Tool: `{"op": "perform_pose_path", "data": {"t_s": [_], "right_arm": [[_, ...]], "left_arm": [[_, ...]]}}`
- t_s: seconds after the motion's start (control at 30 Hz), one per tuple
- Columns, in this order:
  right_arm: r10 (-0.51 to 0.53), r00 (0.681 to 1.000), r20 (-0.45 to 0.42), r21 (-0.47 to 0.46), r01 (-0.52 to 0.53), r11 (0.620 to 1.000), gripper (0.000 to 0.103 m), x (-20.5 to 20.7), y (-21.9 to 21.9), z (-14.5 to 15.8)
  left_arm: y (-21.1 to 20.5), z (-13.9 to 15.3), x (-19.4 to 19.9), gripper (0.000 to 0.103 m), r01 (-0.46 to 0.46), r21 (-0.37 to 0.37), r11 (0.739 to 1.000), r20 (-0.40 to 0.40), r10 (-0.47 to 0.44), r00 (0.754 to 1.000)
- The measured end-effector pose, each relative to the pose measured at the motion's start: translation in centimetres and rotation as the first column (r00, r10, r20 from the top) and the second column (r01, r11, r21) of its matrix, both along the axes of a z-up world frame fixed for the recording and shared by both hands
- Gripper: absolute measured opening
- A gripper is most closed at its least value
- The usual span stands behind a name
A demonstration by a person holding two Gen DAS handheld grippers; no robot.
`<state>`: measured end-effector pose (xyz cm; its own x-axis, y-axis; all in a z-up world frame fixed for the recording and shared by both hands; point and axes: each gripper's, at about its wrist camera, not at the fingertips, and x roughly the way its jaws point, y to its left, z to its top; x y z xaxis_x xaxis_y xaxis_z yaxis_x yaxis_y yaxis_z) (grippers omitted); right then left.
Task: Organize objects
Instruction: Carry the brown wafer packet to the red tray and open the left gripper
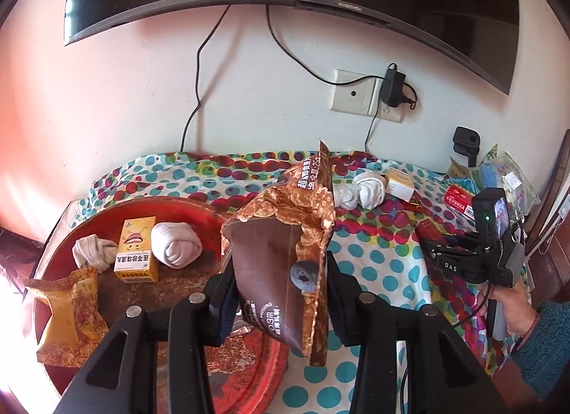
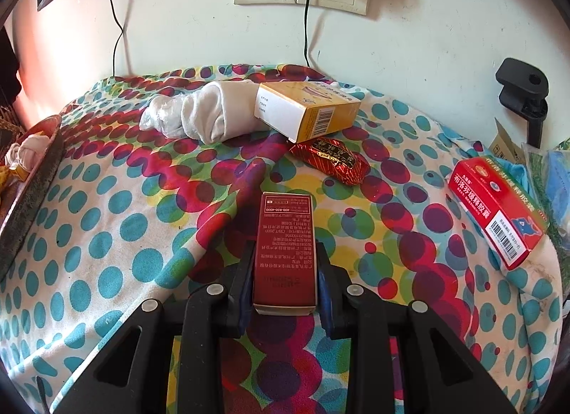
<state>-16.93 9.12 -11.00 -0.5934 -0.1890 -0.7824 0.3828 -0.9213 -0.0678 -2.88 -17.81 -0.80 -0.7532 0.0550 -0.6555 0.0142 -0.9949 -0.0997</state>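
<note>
The left gripper (image 1: 281, 293) was clamped on a brown snack bag (image 1: 285, 246) with a torn coppery foil top, holding it upright at the centre of the left wrist view, above the spot where the red round tray (image 1: 199, 211) meets the dotted cloth (image 1: 384, 271). On the tray, at about ten o'clock from the bag, stood a yellow box (image 1: 137, 250) between a grey sock ball (image 1: 93, 253) and a white sock ball (image 1: 177, 245), the box touching both; an orange snack packet (image 1: 67, 314) lay at the tray's near rim, at about eight o'clock. At one o'clock from the bag a rolled white sock (image 1: 370, 188) lay on the cloth just beside a second yellow box (image 1: 400, 182). At three o'clock a hand (image 1: 509, 310) in a teal sleeve held the right gripper (image 2: 285, 271), whose jaws were pressed on the two long sides of a dark red box (image 2: 285, 246) lying along the fingers above the cloth. In the right wrist view, a red foil candy (image 2: 331, 157) lay at one o'clock from that box, touching the second yellow box's lower edge, and a red-and-white medicine box (image 2: 498, 211) lay at three o'clock, well apart.
</note>
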Motion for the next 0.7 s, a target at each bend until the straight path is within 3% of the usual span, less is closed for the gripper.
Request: {"op": "perform_pose_path", "data": {"t_s": [0.23, 0.7], "right_arm": [[-0.001, 1.0, -0.005, 0.011, 0.001, 1.0, 0.028, 0.1, -0.2, 0.0], [-0.003, 1.0, -0.002, 0.007, 0.003, 1.0, 0.028, 0.1, -0.2, 0.0]], "left_arm": [[-2.0, -0.5, -0.2, 0.043, -0.046, 0.018, 0.999, 0.046, 0.045, 0.998], [-7.1, 1.0, 1.3, 0.043, -0.145, 0.005, 0.989, 0.039, 0.145, 0.989]]}}
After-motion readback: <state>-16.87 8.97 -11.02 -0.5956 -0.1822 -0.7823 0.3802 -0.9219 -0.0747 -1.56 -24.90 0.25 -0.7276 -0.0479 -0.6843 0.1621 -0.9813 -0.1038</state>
